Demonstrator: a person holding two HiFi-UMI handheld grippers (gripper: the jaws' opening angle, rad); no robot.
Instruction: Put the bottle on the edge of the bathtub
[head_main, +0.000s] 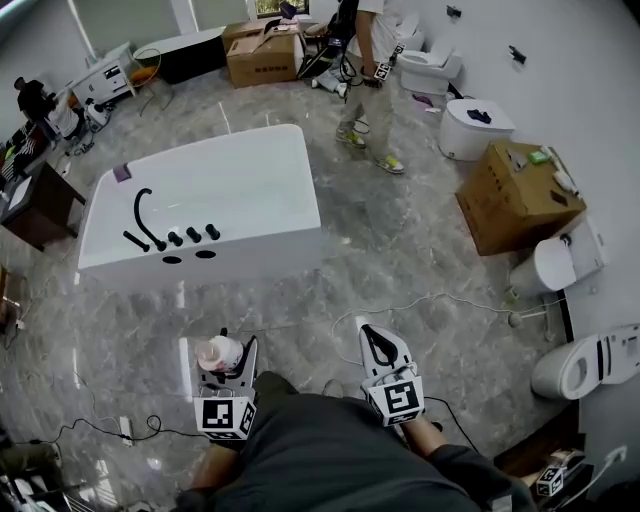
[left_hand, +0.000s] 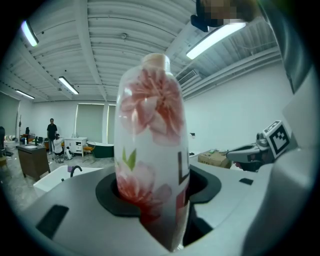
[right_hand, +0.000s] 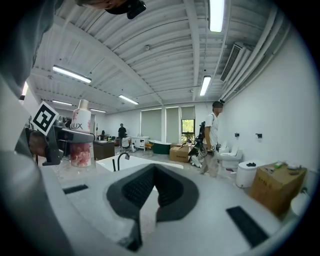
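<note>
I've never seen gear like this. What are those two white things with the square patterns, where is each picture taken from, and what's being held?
There is no robot here: a person holds a two-jaw gripper in each hand. The head view looks down from a camera on the person's head. The other two pictures come from cameras riding on each gripper, looking along its jaws. The left gripper clamps a white bottle printed with pink flowers. The right gripper holds nothing, and its jaws are together. Ahead stands a white bathtub with a black faucet. A cardboard box and a toilet stand nearby.
</note>
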